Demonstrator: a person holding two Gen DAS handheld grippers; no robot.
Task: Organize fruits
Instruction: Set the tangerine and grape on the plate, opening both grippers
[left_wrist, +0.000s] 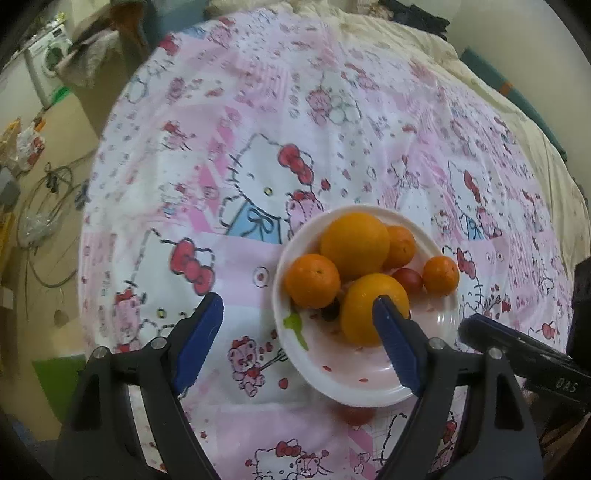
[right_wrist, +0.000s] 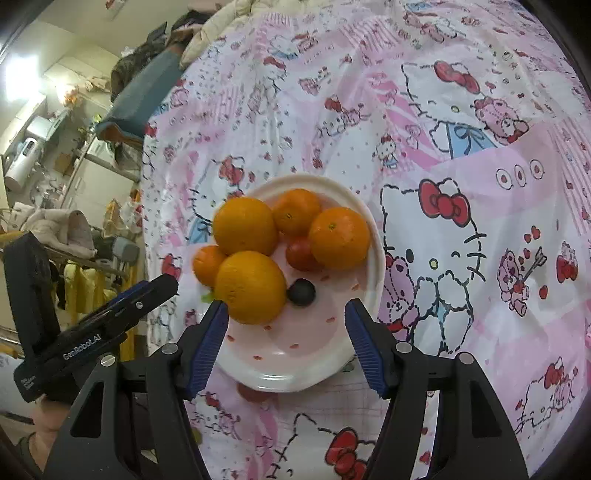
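Every fruit was seen gathered on one white plate (right_wrist: 373, 258), set on the Hello Kitty cloth (right_wrist: 480, 147). By the look of it, the sorting was nearly finished, since no loose fruit could be made out on the cloth.

Two large oranges were piled toward the plate's middle: the near orange (right_wrist: 251, 286) and the far orange (right_wrist: 245, 225). Three mandarins were wedged around them: the biggest mandarin (right_wrist: 340, 237), a second mandarin (right_wrist: 295, 210) and a small mandarin (right_wrist: 207, 264) at the plate's left rim. A red tomato (right_wrist: 301, 254) was tucked between the fruits, and a dark berry (right_wrist: 301, 292) was left on the plate's bare floor just beside the near orange. The heap was probably packed so that the round fruits braced each other against rolling.

The right gripper (right_wrist: 284, 339) was held wide open above the plate's near rim, with nothing between its blue pads. The left gripper (left_wrist: 295, 343) was likewise spread open and empty; its right pad was seen in front of the near orange (left_wrist: 364, 310), though contact could not be confirmed.

The plate's near half was left bare, so room remained there. The plate was set close to the cloth's left drop-off, so a careless nudge leftward could be judged risky.
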